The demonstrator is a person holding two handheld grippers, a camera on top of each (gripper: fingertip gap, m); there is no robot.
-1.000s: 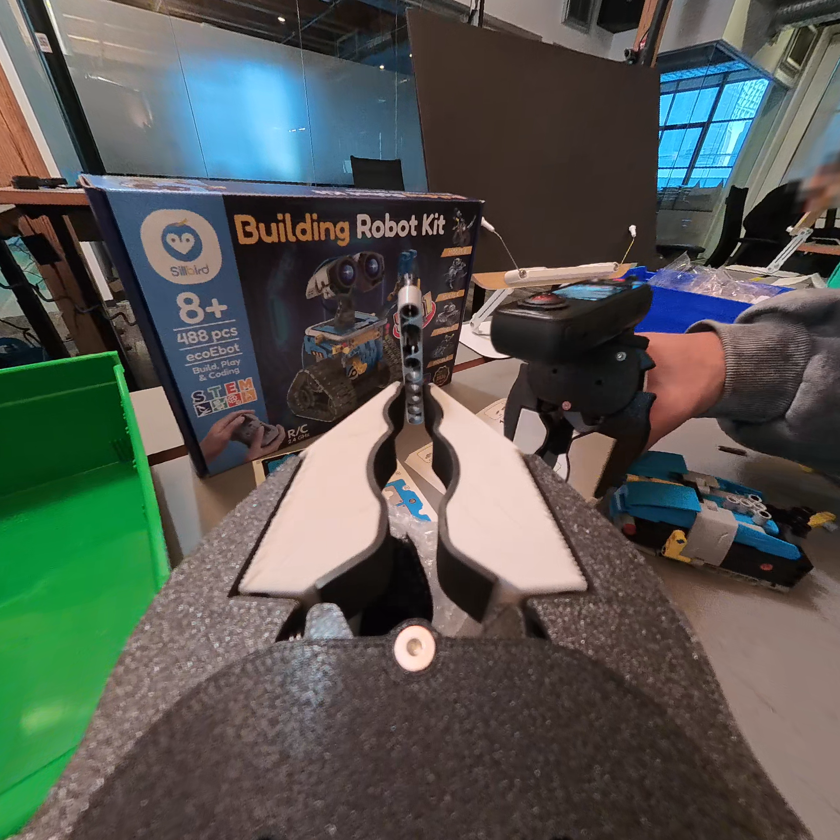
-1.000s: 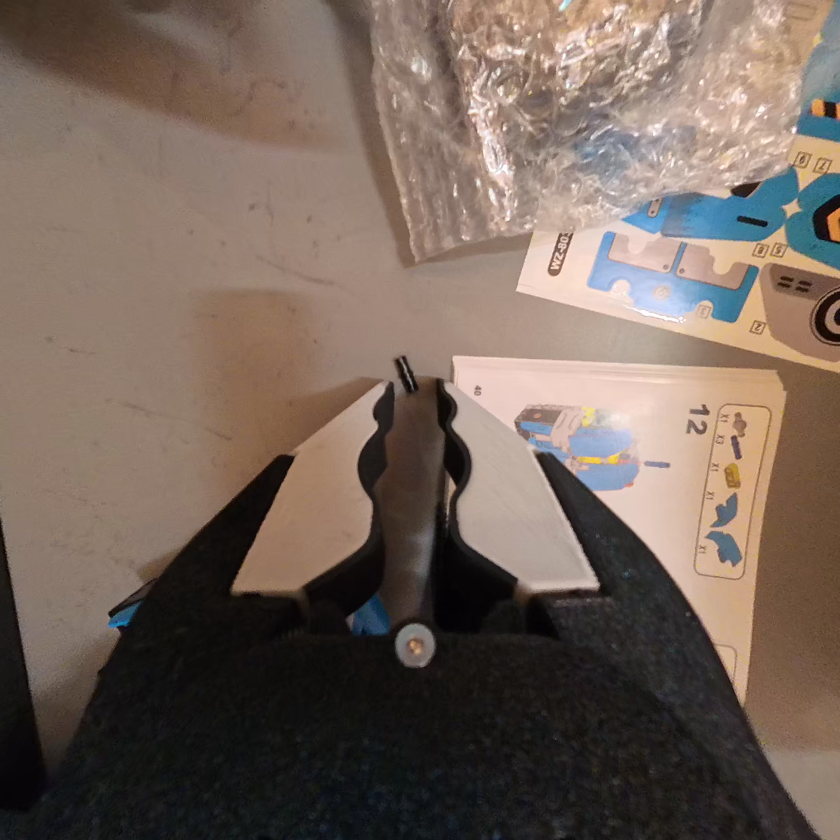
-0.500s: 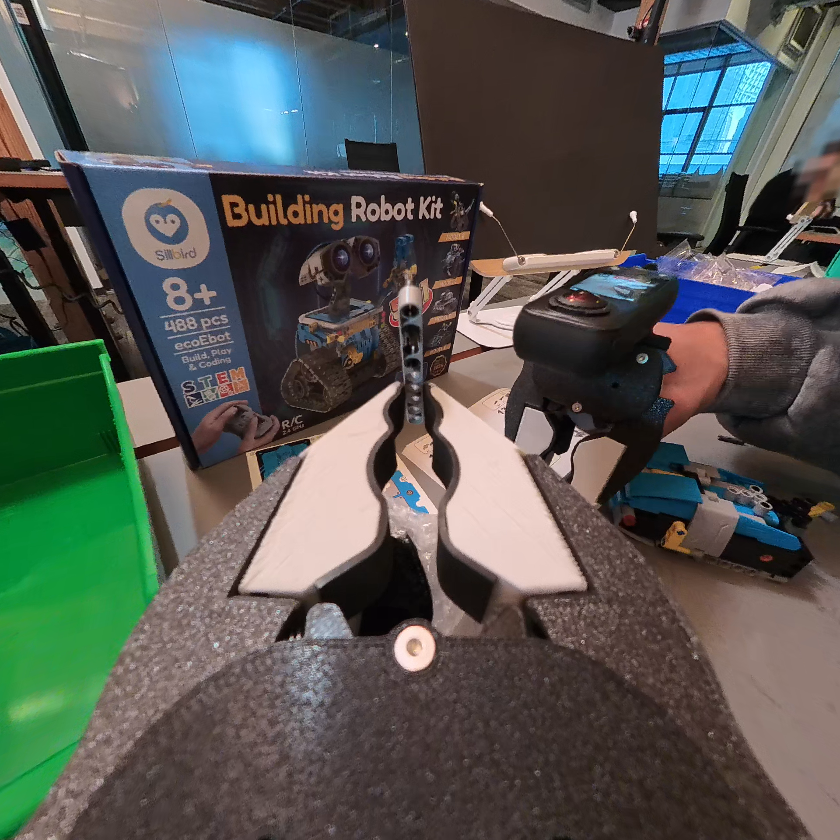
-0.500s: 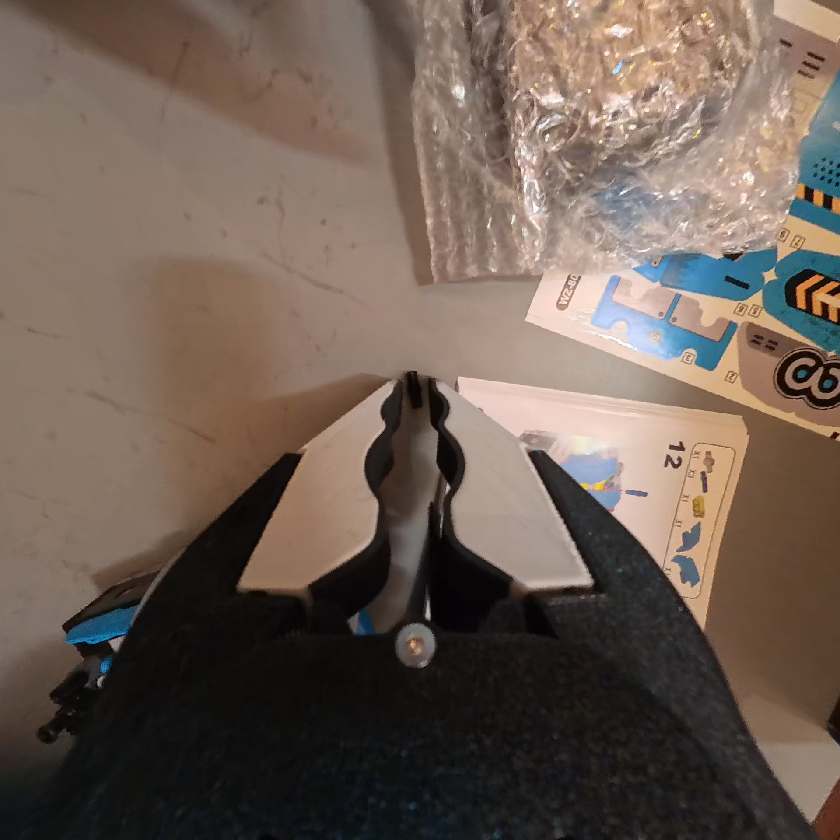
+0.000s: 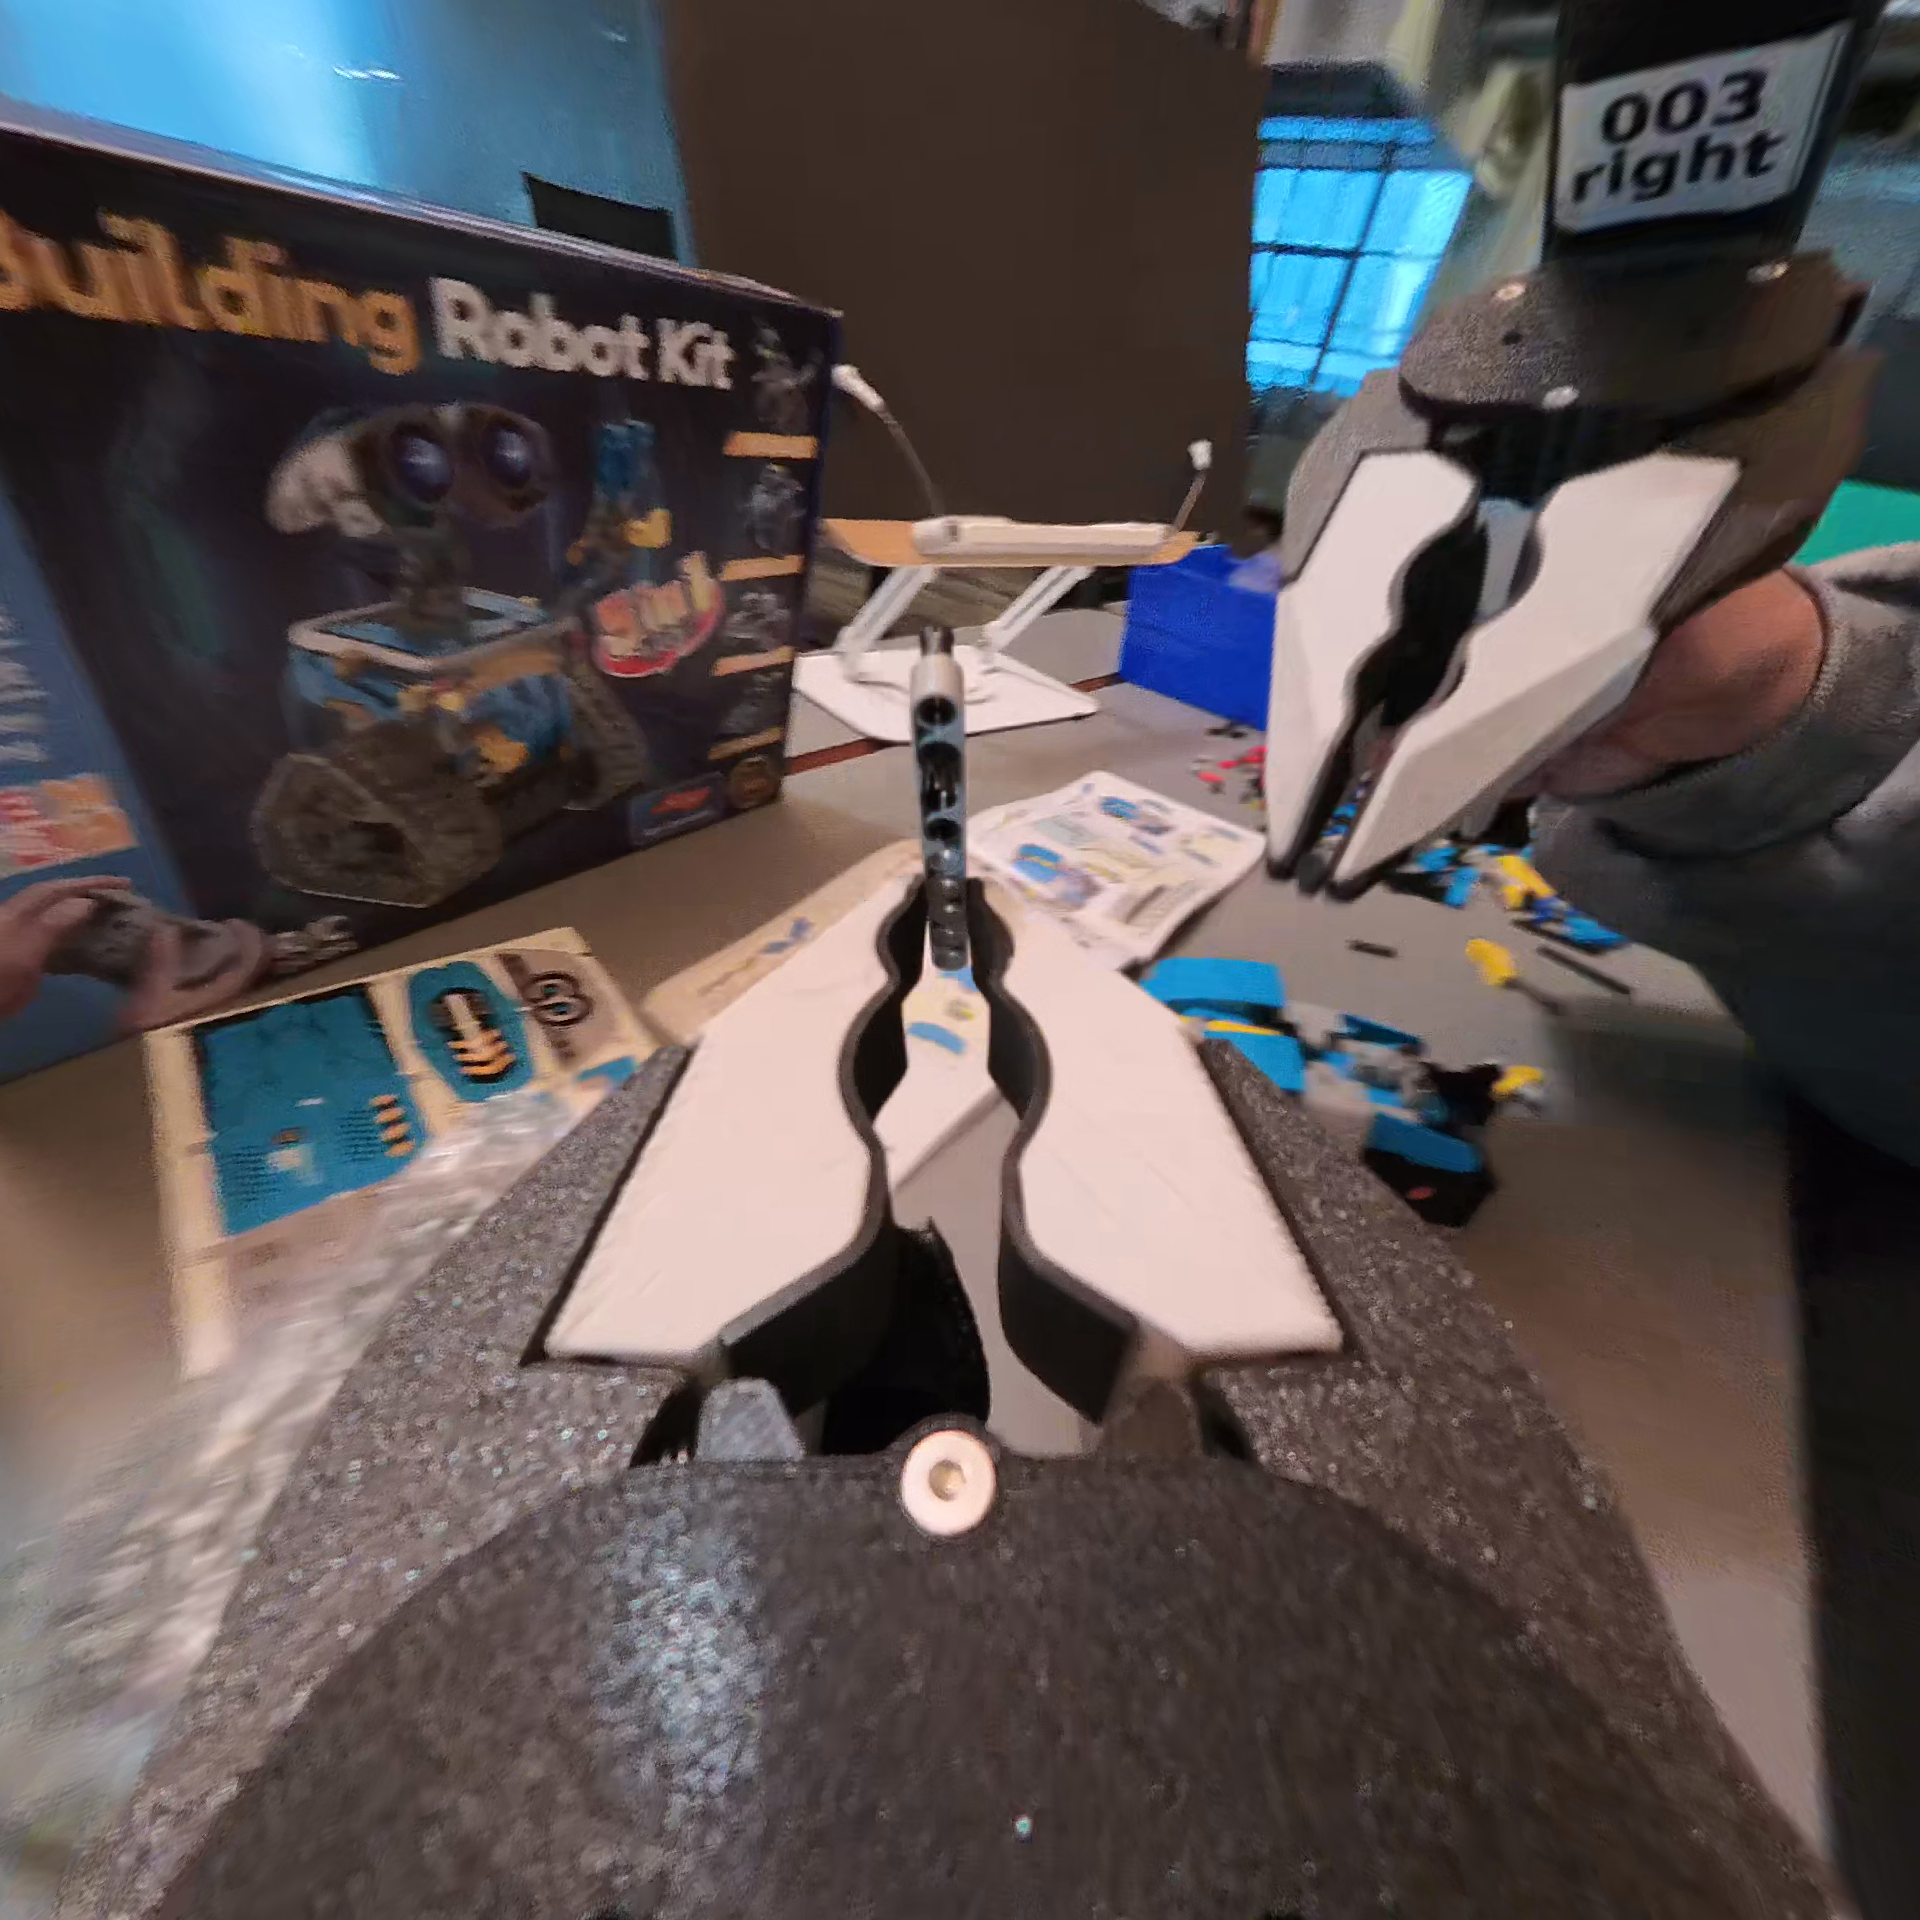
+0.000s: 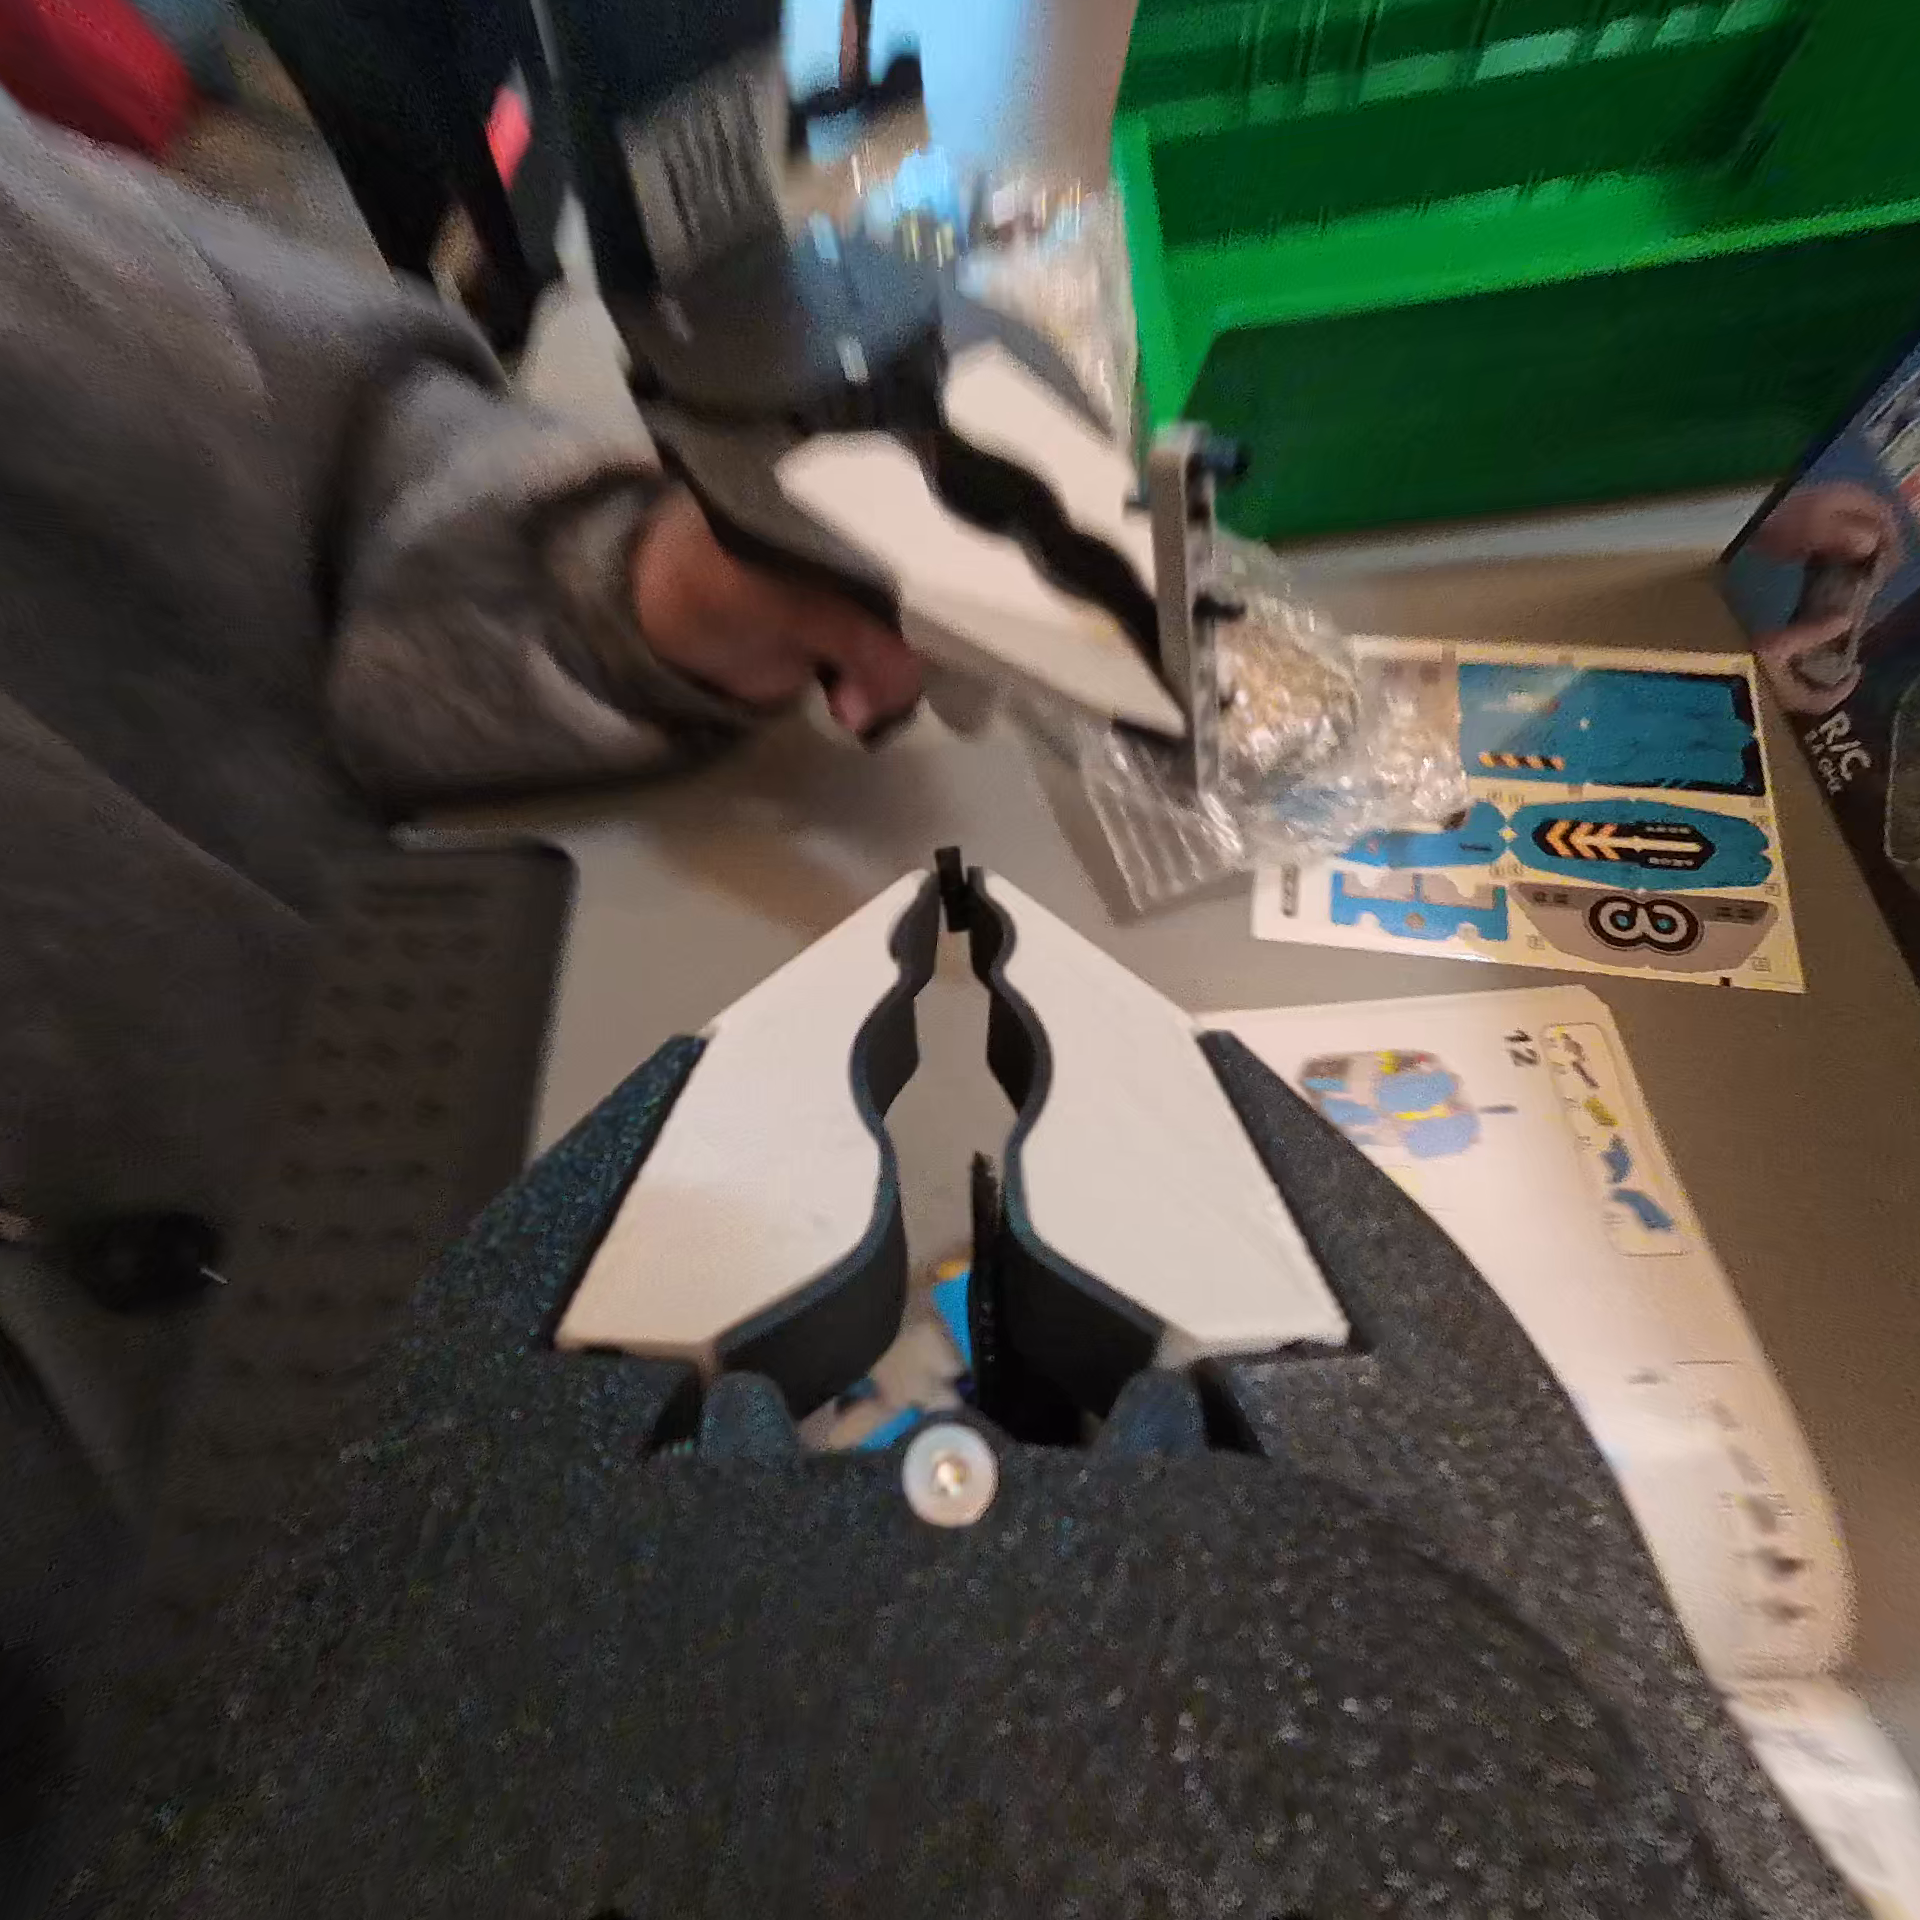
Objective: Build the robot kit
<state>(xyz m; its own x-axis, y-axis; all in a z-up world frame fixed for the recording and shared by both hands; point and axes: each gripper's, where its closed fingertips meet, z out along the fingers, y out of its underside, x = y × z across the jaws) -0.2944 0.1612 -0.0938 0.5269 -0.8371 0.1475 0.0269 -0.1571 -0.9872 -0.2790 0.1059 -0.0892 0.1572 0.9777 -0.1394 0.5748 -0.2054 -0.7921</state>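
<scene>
Right gripper [image 6: 954, 883]: fingers closed on a small black pin [image 6: 951, 883] that sticks out past the tips, above the grey tabletop [image 6: 727, 883]. Left gripper [image 6: 1174, 665] farther off, blurred, hand [image 6: 769, 623] in grey sleeve [image 6: 312, 520] behind it; it grips a grey holed beam [image 6: 1184, 582] standing upright. Crumpled clear bag [image 6: 1278, 727] just beyond the beam. Sticker sheet [image 6: 1558, 821] right of the bag; open booklet [image 6: 1507, 1195] nearer. Green bin [image 6: 1507, 312] at back.
</scene>
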